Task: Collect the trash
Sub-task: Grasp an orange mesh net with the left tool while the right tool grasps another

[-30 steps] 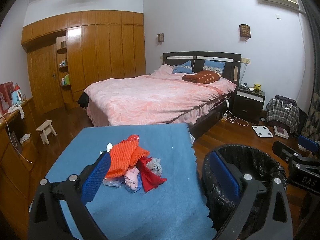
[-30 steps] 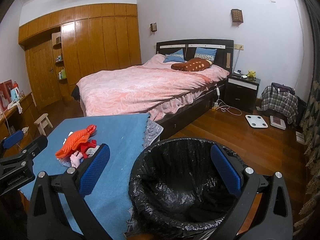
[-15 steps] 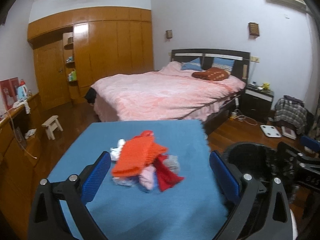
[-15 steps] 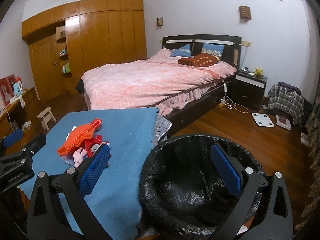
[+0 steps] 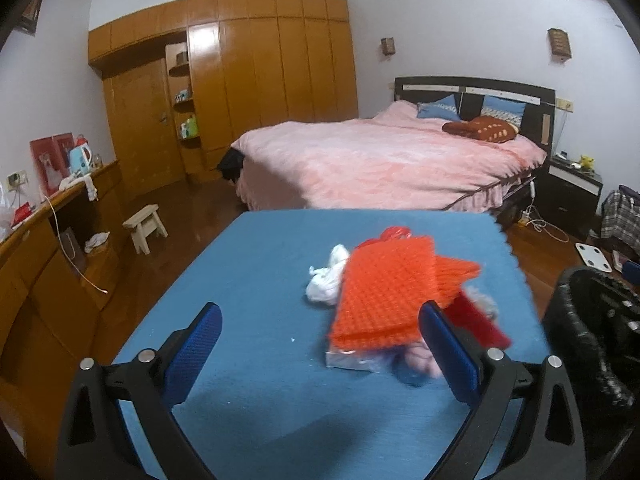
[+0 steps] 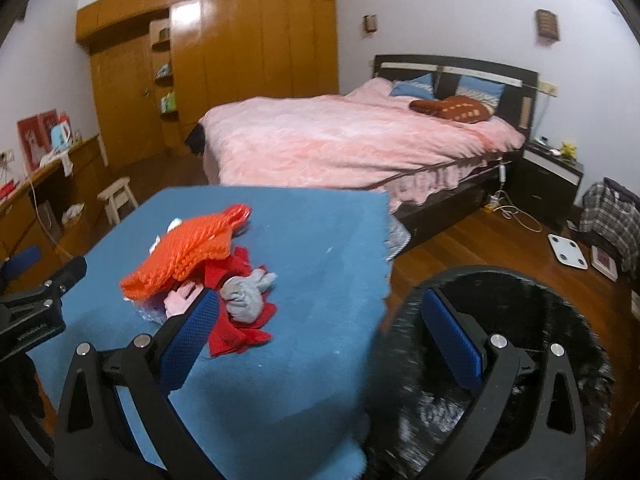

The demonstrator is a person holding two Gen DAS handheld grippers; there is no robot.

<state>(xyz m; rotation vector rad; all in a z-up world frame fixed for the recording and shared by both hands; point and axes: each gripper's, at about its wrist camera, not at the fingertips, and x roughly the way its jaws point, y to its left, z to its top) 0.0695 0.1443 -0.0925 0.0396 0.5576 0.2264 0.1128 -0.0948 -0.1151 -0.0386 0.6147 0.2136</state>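
A pile of trash lies on the blue-covered table [image 5: 248, 280]: an orange mesh bag [image 5: 384, 292] on top, a white crumpled wad [image 5: 326, 280], red scraps [image 6: 236, 332], a grey wad [image 6: 246, 294] and a pink piece [image 6: 180, 300]. My left gripper [image 5: 320, 354] is open and empty just in front of the pile. My right gripper [image 6: 318, 338] is open and empty, over the table's right edge, between the pile [image 6: 192, 248] and a black-lined trash bin [image 6: 520, 308]. The bin also shows at the right of the left wrist view [image 5: 592, 320].
A pink bed [image 5: 384, 160] stands behind the table, a wooden wardrobe [image 5: 240, 80] at the back wall. A small stool [image 5: 146, 226] and a wooden desk [image 5: 44, 240] are on the left. A scale [image 6: 568, 250] and bags lie on the floor at the right.
Both grippers have swung left and come closer to the pile. The bin has slid to the right in both views. Both grippers stay open.
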